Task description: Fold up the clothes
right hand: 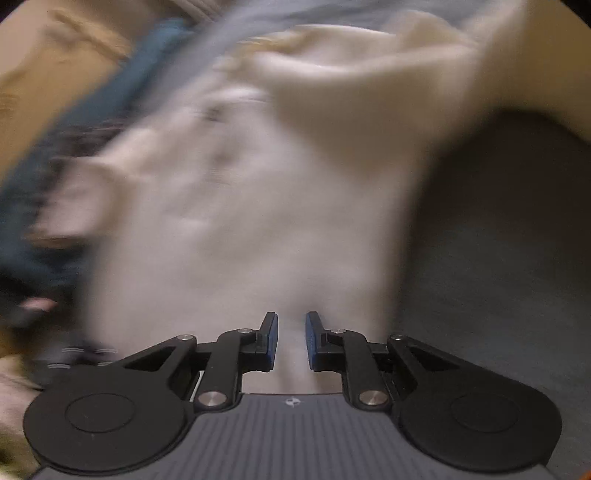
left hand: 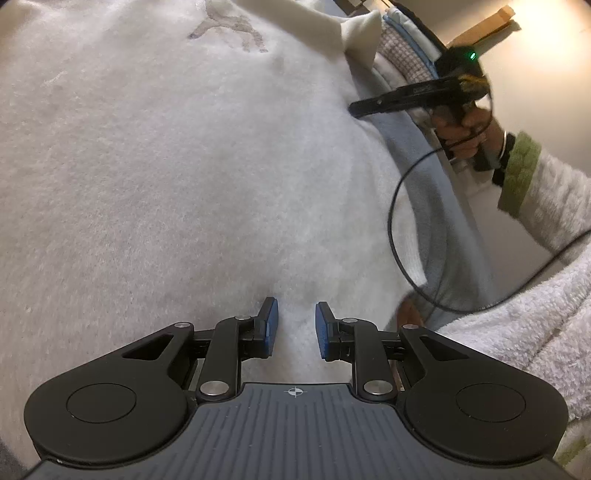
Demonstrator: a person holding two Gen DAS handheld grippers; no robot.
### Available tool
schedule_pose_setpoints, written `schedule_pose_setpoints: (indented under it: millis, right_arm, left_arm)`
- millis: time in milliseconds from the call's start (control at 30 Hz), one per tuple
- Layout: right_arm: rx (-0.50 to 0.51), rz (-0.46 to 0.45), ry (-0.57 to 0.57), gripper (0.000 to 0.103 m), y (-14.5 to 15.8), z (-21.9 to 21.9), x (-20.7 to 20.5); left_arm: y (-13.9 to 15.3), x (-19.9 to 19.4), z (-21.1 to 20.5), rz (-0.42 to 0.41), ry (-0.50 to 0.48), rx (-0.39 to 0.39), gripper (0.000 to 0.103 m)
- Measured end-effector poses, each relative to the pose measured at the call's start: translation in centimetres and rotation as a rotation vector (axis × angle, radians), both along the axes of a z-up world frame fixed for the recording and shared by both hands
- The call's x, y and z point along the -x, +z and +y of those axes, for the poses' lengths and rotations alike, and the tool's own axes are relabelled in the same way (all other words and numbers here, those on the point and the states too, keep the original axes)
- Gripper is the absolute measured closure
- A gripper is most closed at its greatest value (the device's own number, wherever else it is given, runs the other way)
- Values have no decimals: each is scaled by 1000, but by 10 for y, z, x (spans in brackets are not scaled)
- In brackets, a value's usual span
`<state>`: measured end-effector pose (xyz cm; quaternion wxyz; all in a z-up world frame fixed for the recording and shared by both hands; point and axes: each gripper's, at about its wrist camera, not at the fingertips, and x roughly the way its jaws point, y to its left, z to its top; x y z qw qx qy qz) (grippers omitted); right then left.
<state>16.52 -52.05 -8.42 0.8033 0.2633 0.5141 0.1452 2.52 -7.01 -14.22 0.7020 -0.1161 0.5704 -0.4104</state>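
Between the left gripper's (left hand: 295, 328) blue pads there is a clear gap with nothing pinched; it is parted and hangs just above the white fleece garment (left hand: 166, 166). That garment spreads flat ahead of it and out to its left, with a faint grey emblem (left hand: 229, 29) far ahead. Off to the right lies a pale blue cloth (left hand: 436, 206), and beyond it a hand (left hand: 461, 129) holds the right gripper (left hand: 360, 109) at the garment's right edge near the collar (left hand: 364, 31).

The right wrist view is blurred by motion. That gripper's pads (right hand: 271, 341) also stand slightly apart, with white fabric running between them, but whether they pinch it I cannot tell. The garment rises ahead into a raised fold (right hand: 351, 74).

Whether this is a spread-out stage or a fold under way is unclear. To fold well, I judge each gripper should pinch only an edge layer, lift evenly, and keep the thick fleece taut so it lands square.
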Motion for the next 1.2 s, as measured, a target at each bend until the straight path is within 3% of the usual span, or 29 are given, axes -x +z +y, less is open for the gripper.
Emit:
schedule_pose_setpoints:
  millis: [233, 400, 500, 633, 767, 867, 1033, 1067, 1200]
  right_arm:
    - [-40, 23, 0, 99, 6, -36, 39]
    - [-89, 32, 203, 98, -4, 3, 54]
    - [-41, 78, 171, 99, -21, -1, 64]
    - [-52, 60, 94, 96, -7, -28, 79]
    - [-143, 77, 213, 89, -6, 0, 91]
    - [-138, 140, 320, 80, -16, 16, 106]
    - [-165, 227, 327, 80, -16, -22, 144]
    - [-169, 219, 329, 74, -12, -23, 145]
    - [-182, 129, 344, 73, 14, -7, 133]
  left_arm:
    - [2, 5, -4, -19, 5, -14, 82]
    - [2, 3, -2, -9, 15, -15, 82]
    - [3, 3, -2, -1, 23, -15, 82]
    - [2, 4, 0, 4, 38, -11, 82]
    - [1, 0, -1, 17, 42, -10, 82]
    - [-1, 0, 0, 29, 51, -6, 82]
    - [2, 3, 2, 21, 58, -10, 81]
    - [3, 4, 3, 18, 56, -11, 80]
    - [3, 4, 2, 15, 48, -10, 76]
